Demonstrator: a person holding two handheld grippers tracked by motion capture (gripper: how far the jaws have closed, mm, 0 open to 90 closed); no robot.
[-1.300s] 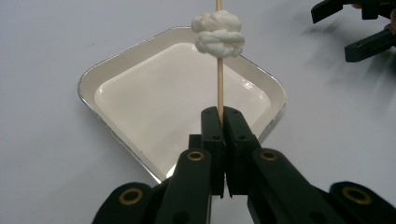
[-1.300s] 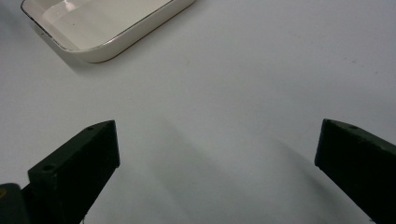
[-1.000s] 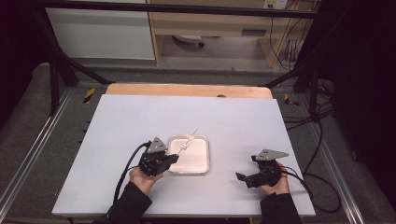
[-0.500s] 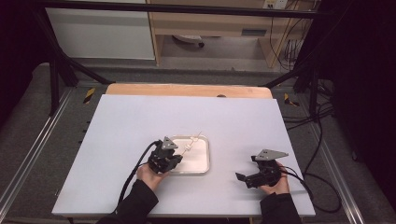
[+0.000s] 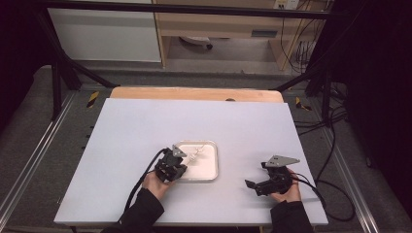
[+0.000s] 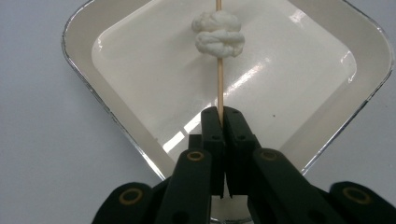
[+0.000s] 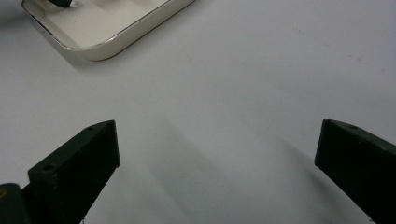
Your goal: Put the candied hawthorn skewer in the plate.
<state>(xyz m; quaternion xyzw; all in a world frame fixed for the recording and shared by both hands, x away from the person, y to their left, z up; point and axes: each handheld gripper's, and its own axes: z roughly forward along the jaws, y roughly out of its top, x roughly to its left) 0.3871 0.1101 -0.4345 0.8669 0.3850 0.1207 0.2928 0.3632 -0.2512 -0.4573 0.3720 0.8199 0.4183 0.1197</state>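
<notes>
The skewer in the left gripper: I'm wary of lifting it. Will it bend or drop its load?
The skewer looks thin and wooden, so probably stiff but snappable. The white lumps are threaded on it and likely stay put. The left gripper holds its near end, so the far end may dip.

skewer (image 6: 218, 88): far end cut by top edge | tray (image 7: 112, 39): mostly cut off, top edge
</notes>
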